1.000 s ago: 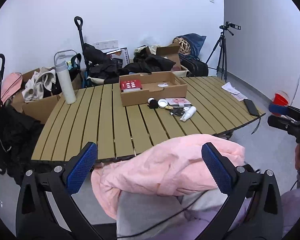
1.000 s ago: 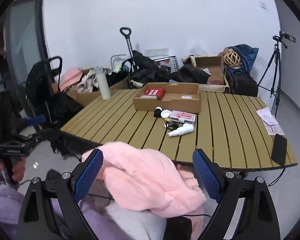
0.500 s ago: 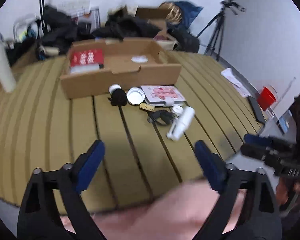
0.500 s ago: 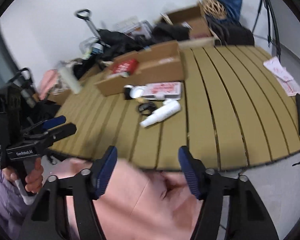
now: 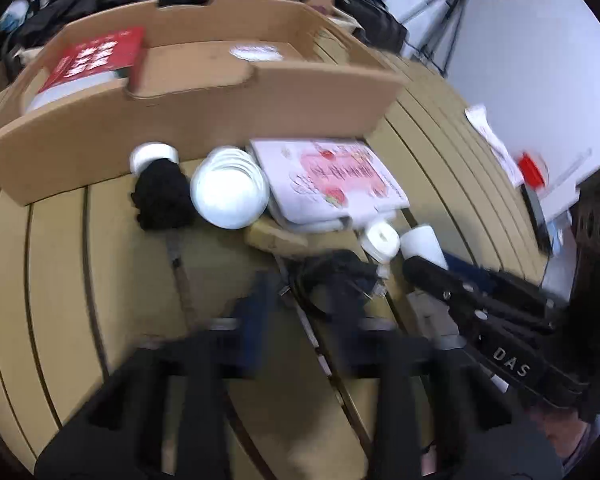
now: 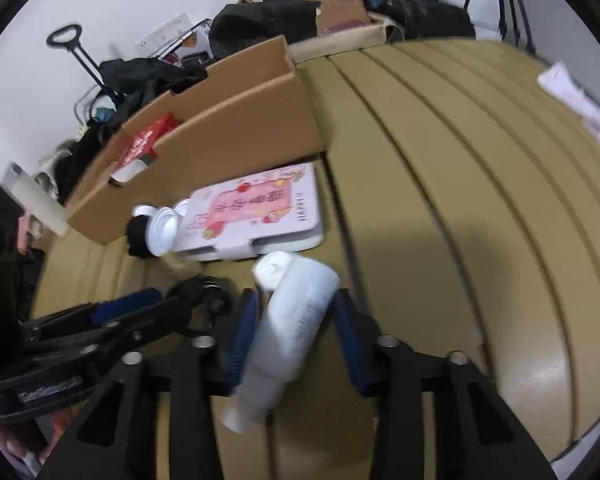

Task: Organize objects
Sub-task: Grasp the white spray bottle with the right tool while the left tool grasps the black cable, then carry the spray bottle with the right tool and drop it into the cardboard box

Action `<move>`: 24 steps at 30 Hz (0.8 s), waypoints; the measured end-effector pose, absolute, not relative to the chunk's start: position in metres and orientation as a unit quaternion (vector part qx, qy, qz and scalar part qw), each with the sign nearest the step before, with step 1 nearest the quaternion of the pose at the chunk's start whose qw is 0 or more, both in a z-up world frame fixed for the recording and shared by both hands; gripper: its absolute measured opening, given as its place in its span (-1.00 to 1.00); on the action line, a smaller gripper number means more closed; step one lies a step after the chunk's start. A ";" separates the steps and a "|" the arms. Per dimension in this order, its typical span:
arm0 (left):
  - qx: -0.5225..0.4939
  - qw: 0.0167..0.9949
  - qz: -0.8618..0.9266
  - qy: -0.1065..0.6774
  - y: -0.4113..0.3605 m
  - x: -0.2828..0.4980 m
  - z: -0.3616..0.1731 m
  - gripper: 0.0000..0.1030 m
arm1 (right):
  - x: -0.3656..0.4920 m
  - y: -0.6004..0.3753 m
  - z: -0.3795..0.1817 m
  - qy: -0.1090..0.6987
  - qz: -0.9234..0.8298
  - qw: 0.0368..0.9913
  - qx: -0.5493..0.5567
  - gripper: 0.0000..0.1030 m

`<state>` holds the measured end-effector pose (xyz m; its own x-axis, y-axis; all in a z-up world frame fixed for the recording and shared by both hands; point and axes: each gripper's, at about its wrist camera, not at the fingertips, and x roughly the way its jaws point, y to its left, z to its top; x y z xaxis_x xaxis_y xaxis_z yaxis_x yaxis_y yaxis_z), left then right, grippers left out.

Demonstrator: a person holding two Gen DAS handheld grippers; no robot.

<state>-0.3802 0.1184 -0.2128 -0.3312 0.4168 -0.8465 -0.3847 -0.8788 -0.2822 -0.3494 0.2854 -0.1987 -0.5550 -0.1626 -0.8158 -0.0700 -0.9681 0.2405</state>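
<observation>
Left of the cardboard tray's (image 5: pixel 204 120) front wall, the left gripper (image 5: pixel 300 312) is closing on the black tangled thing (image 5: pixel 332 276) lying just in front of it, and I can't tell if the pads have caught it; a blurred snatch could pinch only a loop. To the right, the right gripper (image 6: pixel 296 332) is closing around the white bottle (image 6: pixel 292 320), pads not pressing yet; held off-centre, the bottle could swing and roll.

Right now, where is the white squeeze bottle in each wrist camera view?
Left wrist: white squeeze bottle right of centre, mostly hidden behind the right gripper.
Right wrist: bottle low centre, between the closing blue pads, cap end toward the pink-printed pack.
Shared landmark: pink-printed pack before the cardboard tray.
</observation>
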 end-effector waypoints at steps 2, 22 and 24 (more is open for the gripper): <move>-0.519 0.246 0.819 -0.010 0.121 -0.373 -0.212 -0.73 | -0.345 0.286 -0.198 -0.110 -0.875 0.030 0.471 -0.40; -0.384 0.202 0.897 -0.083 -0.004 -0.155 -0.047 -0.81 | -0.152 0.282 -0.060 -0.090 -0.918 0.121 0.368 -0.41; -0.382 0.198 0.899 -0.083 -0.005 -0.152 -0.042 -0.81 | -0.148 0.277 -0.056 -0.087 -0.919 0.125 0.363 -0.41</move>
